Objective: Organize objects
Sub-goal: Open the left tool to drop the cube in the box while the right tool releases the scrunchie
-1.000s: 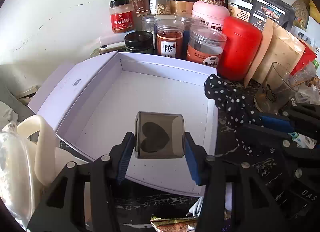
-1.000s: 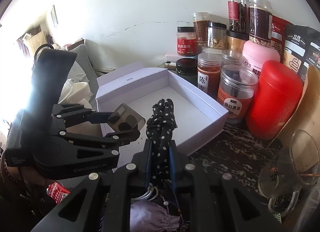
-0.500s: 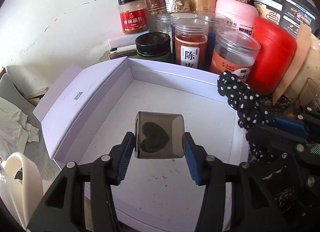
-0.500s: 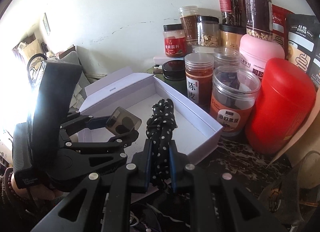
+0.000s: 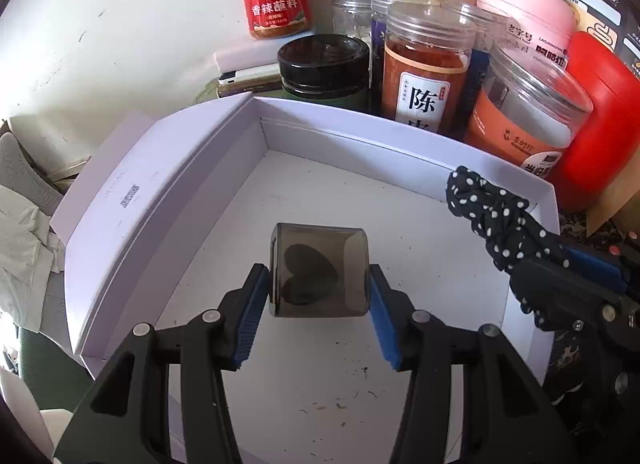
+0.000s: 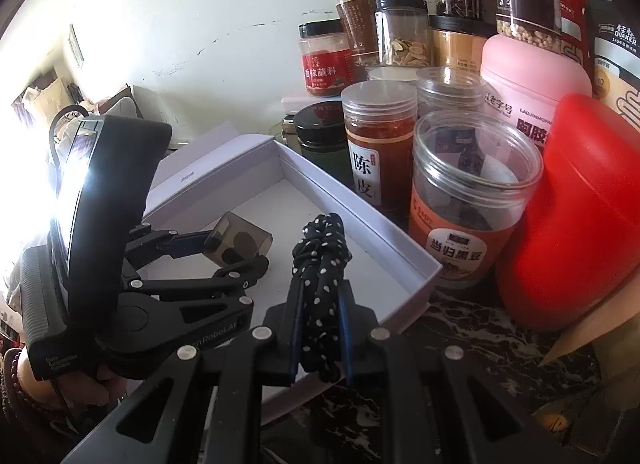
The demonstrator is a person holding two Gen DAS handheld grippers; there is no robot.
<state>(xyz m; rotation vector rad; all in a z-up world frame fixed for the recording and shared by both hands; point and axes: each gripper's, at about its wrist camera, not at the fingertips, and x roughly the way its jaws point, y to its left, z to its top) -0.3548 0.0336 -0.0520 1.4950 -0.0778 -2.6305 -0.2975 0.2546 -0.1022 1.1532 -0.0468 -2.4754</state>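
Observation:
My left gripper (image 5: pixel 319 296) is shut on a small smoky translucent box with a dark heart (image 5: pixel 319 270) and holds it above the floor of an open white cardboard box (image 5: pixel 160 192). My right gripper (image 6: pixel 320 320) is shut on a black polka-dot scrunchie (image 6: pixel 320 260) and holds it over the white box's near right rim (image 6: pixel 404 252). The scrunchie (image 5: pixel 492 212) and right gripper also show at the right in the left wrist view. The left gripper with the smoky box (image 6: pixel 236 242) shows at the left in the right wrist view.
Behind the white box stand several jars: a black-lidded jar (image 5: pixel 324 68), an orange-labelled jar (image 5: pixel 428 68), a wide clear jar (image 5: pixel 524 116), a red canister (image 5: pixel 600 120) and a pink canister (image 6: pixel 532 80). Dark marbled counter (image 6: pixel 472 344) lies to the right.
Both grippers have moved forward over the white box with their objects still held. The jars now look closer and the left gripper is lower inside the box.

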